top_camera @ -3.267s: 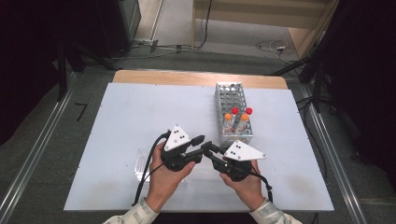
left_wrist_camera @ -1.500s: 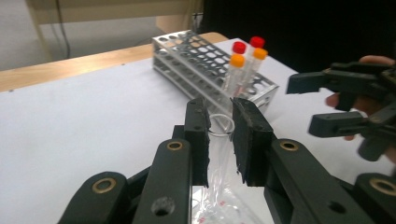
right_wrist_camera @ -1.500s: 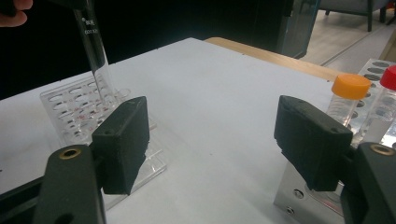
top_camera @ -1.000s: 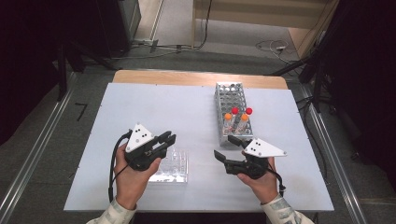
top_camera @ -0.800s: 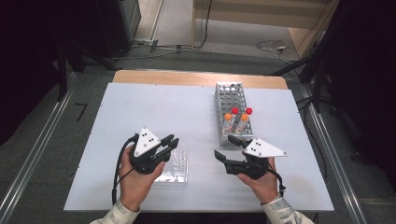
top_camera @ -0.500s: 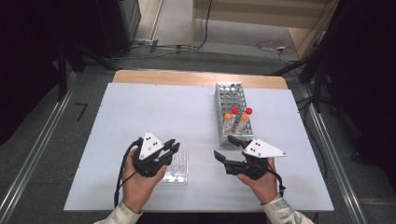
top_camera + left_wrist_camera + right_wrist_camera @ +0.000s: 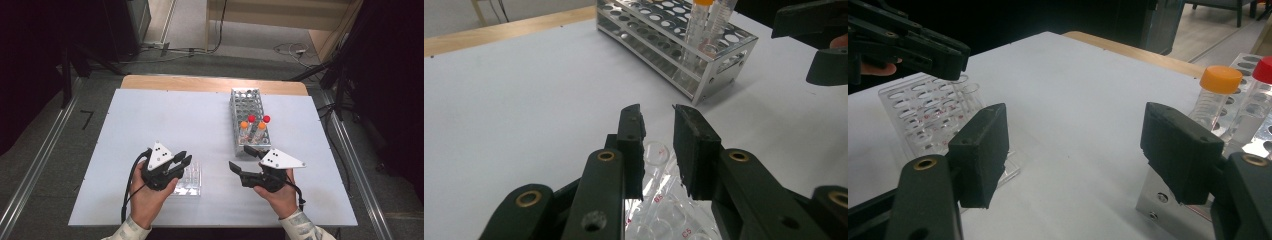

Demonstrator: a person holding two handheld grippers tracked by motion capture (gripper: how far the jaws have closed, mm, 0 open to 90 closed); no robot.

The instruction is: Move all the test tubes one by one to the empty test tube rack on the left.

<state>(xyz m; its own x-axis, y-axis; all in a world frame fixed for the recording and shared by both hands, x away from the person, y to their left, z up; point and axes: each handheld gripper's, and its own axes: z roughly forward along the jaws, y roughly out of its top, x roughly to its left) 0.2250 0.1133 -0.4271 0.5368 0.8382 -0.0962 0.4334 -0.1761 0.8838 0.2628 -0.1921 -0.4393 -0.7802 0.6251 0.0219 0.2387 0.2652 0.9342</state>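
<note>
Clear plastic tube rack [image 7: 189,179] lies on the white worktop [image 7: 165,120] right under the left gripper [image 7: 184,161], whose two black jaws stand only a narrow gap apart, nearly closed, with nothing pinched between the pads; they have just been opening a little. In the left gripper view the gripper [image 7: 659,112] hangs above one empty clear tube [image 7: 655,161] standing in that rack [image 7: 669,215], the tube's round mouth showing in the slit between the jaws, apart from the pads. Red printing on the rack reads "C5" and, less surely, "B5"; other marks are too blurred to read.

Out to the right, well apart from the left gripper, the right gripper [image 7: 234,166] is held low over the worktop with its jaws spread wide and empty, pointing toward the plastic rack. In the right gripper view its two pads frame bare worktop, the plastic rack [image 7: 928,120] lying to the left beyond them.

Beyond the right gripper stands one metal tube rack [image 7: 248,117] with many round holes. It holds three capped tubes at its near end: one orange-capped tube [image 7: 244,127], and two red-capped tubes [image 7: 252,122]. A second orange cap [image 7: 262,126] sits among them.
</note>
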